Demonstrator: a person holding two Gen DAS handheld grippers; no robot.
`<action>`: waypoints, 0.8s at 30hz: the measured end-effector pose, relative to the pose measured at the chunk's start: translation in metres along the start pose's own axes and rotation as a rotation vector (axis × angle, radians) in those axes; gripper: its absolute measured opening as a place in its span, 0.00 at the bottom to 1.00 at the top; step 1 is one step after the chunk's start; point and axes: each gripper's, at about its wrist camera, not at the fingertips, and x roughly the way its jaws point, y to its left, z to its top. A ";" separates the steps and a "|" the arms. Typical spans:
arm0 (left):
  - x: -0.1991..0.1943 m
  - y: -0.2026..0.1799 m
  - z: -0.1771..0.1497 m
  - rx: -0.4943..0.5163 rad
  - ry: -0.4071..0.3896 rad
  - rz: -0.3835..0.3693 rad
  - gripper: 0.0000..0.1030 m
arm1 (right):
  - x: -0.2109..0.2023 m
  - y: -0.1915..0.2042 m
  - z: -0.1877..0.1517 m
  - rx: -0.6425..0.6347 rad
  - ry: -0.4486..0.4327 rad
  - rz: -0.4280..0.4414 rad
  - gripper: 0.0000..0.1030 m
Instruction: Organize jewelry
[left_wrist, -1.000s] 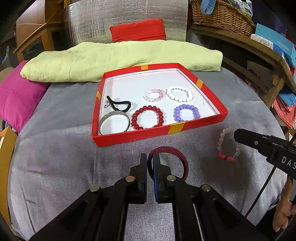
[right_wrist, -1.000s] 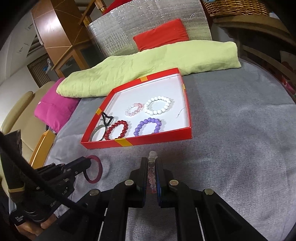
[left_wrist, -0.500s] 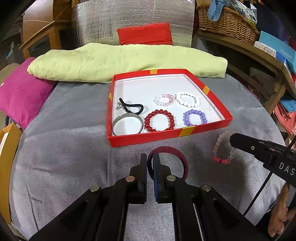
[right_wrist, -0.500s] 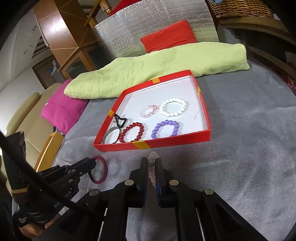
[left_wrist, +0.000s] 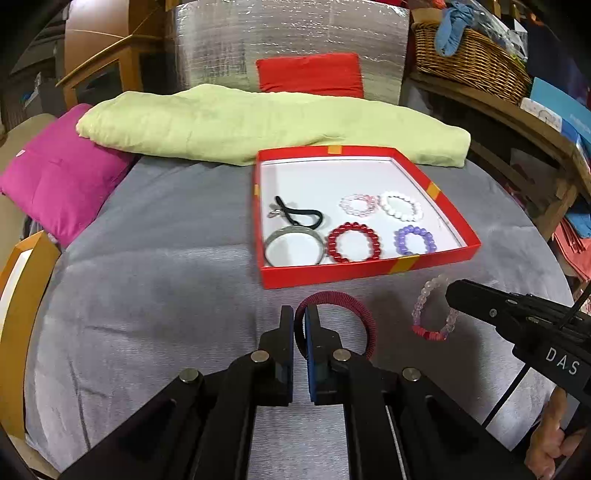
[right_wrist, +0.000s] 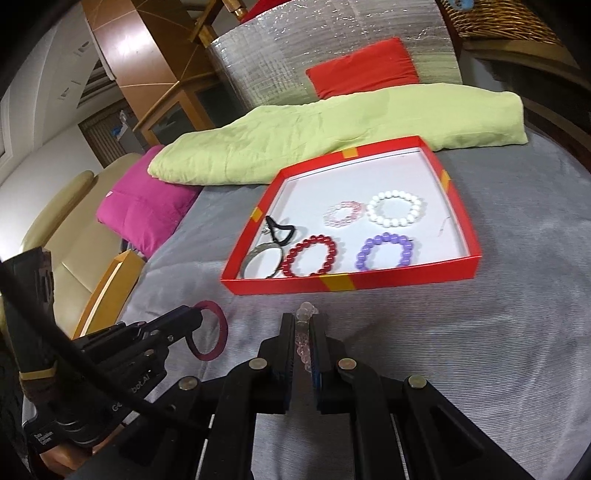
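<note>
Landmark: red tray (left_wrist: 369, 271) on grey cloth (left_wrist: 155, 280). Left gripper (left_wrist: 300, 317), near the tray's front-left corner, pinches maroon bangle (left_wrist: 354, 306); ring stands on edge, its loop reaching right of the jaws. Right gripper (right_wrist: 303, 325), in front of the tray's front wall, clamps clear-pink bead bracelet (right_wrist: 303, 332); loop hangs edge-on, long axis pointing toward the tray. Inside the tray, left to right: black hair tie (left_wrist: 301, 216), silver bangle (left_wrist: 293, 245), red beads (left_wrist: 352, 242), purple beads (left_wrist: 414, 240).
</note>
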 end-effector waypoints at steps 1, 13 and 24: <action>-0.001 0.002 0.000 -0.004 0.000 0.002 0.06 | 0.001 0.002 0.000 -0.003 0.001 0.001 0.08; 0.024 0.025 -0.010 -0.036 0.109 0.002 0.06 | 0.022 -0.012 -0.007 -0.011 0.080 -0.109 0.08; 0.044 0.024 -0.019 -0.039 0.187 -0.001 0.22 | 0.025 -0.041 -0.010 0.009 0.151 -0.163 0.09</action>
